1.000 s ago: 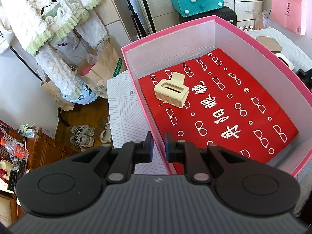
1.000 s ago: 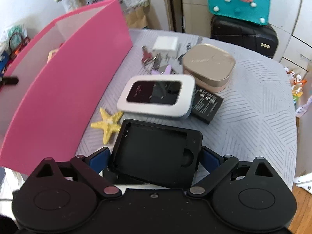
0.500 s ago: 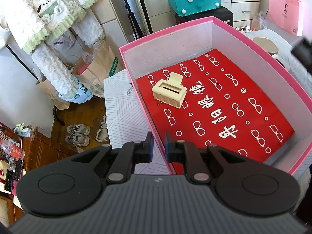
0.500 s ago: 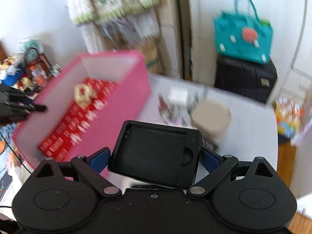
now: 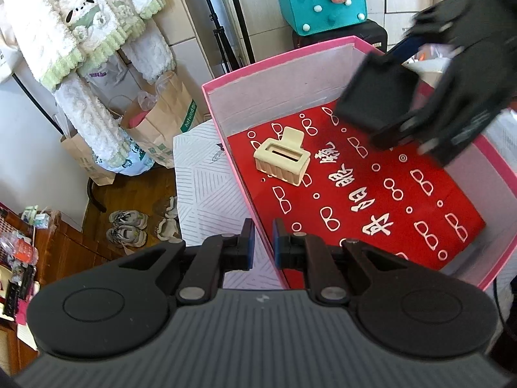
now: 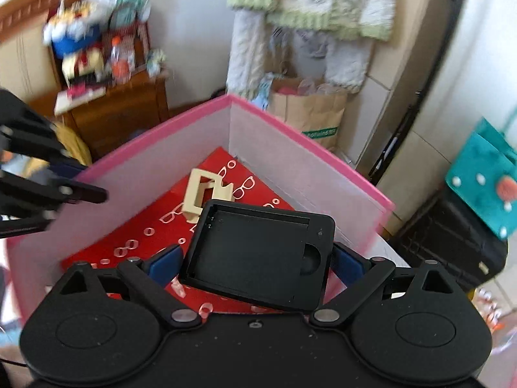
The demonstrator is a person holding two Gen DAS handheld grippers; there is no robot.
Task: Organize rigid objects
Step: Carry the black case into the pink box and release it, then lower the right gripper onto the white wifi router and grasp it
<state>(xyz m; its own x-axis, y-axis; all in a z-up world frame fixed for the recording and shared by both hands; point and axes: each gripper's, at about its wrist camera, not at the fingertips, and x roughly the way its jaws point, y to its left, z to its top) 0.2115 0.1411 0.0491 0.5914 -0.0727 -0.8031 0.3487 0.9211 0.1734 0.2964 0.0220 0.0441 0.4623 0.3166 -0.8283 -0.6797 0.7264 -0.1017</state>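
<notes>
Right claw [image 6: 255, 258] clenched on black tray [image 6: 258, 255], long axis across jaws, above pink box [image 5: 226, 123]; cream hair clip [image 5: 281, 158] ahead inside; left claw [image 5: 261, 242] clamps near wall (holds box steady, likely)

teal felt bag [image 5: 323, 0], paper bags [image 5: 161, 113], sneakers [image 5: 127, 228]

You have one pink box [image 5: 355, 40], and inside it one cream hair claw clip [image 5: 281, 159]. Above the pink box there is one black battery charger cradle [image 6: 258, 255]. You hold two grippers: left gripper [image 5: 261, 242], right gripper [image 6: 255, 260].
</notes>
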